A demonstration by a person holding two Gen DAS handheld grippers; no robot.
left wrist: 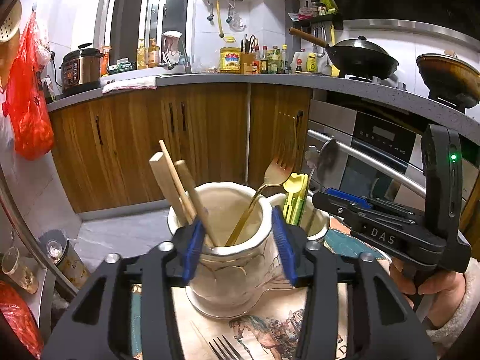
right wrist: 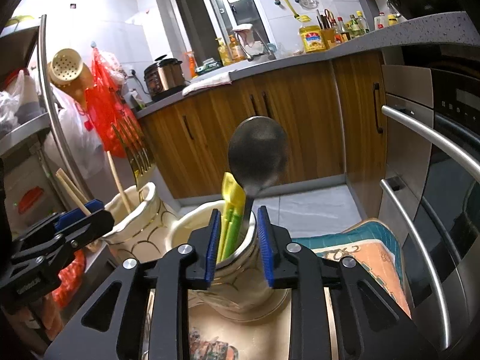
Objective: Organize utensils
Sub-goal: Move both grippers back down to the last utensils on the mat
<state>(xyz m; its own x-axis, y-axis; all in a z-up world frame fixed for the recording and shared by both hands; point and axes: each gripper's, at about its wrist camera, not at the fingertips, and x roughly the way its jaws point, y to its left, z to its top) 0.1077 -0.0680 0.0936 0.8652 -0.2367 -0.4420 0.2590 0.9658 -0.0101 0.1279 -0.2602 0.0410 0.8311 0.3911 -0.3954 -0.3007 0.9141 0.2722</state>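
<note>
Two cream ceramic holders stand side by side on a patterned mat. The left holder [left wrist: 231, 270] holds wooden chopsticks [left wrist: 177, 186] and a gold fork [left wrist: 270, 177]. My left gripper [left wrist: 238, 246] is open, its blue pads on either side of this holder's rim. The right holder [right wrist: 240, 282] holds a yellow-green plastic utensil [right wrist: 231, 210] and a dark metal spoon [right wrist: 258, 156]. My right gripper [right wrist: 238, 246] is open around that holder's rim, the spoon's stem between its pads. A silver fork [left wrist: 223, 349] lies on the mat below the left gripper.
The patterned mat [right wrist: 369, 249] covers the table top. Wooden cabinets [left wrist: 180, 138] and an oven with a steel handle [right wrist: 432, 138] stand ahead and right. A metal rack with a red bag [right wrist: 111, 111] is at the left. The kitchen counter [left wrist: 210, 78] carries bottles and a cooker.
</note>
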